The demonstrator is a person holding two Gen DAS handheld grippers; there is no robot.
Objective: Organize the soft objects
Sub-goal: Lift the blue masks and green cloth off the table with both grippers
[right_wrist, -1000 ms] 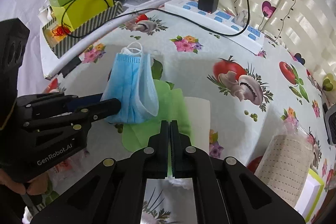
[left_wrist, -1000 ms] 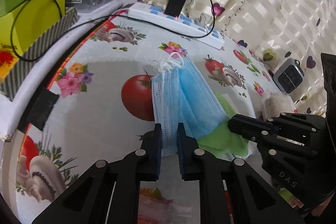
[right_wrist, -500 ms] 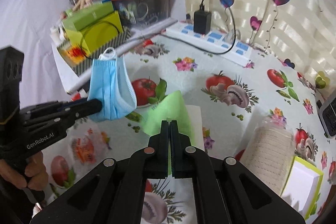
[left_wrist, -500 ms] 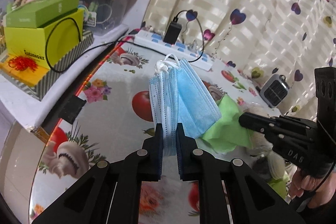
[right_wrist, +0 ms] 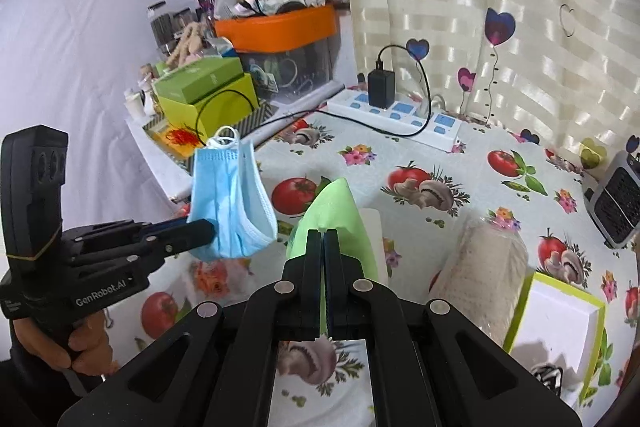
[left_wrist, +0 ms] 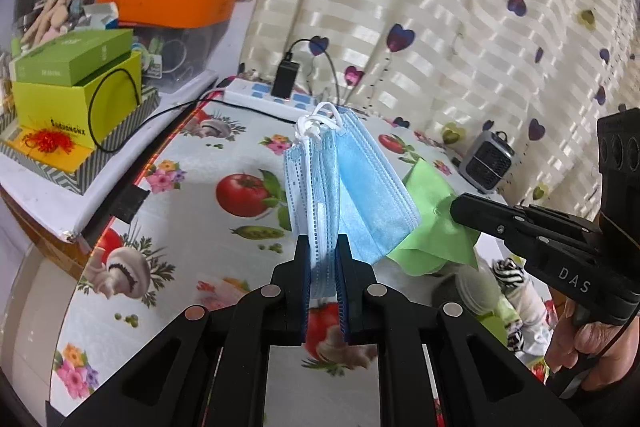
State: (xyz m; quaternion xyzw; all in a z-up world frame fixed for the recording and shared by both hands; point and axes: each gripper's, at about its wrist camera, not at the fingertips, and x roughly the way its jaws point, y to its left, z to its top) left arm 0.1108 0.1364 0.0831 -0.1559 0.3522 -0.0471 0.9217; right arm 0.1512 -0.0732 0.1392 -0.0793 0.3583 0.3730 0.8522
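My left gripper (left_wrist: 323,247) is shut on a bundle of blue face masks (left_wrist: 348,187) and holds it in the air above the table; the white ear loops stick up at the top. The masks also show in the right wrist view (right_wrist: 230,199), pinched by the left gripper (right_wrist: 208,227). My right gripper (right_wrist: 322,239) is shut on a green cloth (right_wrist: 340,215), lifted off the table. In the left wrist view the green cloth (left_wrist: 436,223) hangs from the right gripper (left_wrist: 456,207), just right of the masks.
The table (right_wrist: 460,163) has a tomato-and-mushroom oilcloth. A white power strip (right_wrist: 396,115) with charger lies at the back. Green boxes (right_wrist: 208,95) and an orange bin (right_wrist: 276,31) stand back left. A beige roll (right_wrist: 480,275), a white-green box (right_wrist: 556,323) and a small heater (right_wrist: 616,203) sit right.
Both grippers have risen from the table, carrying the masks and the green cloth up into the air. The cloth has left the white paper it lay on.
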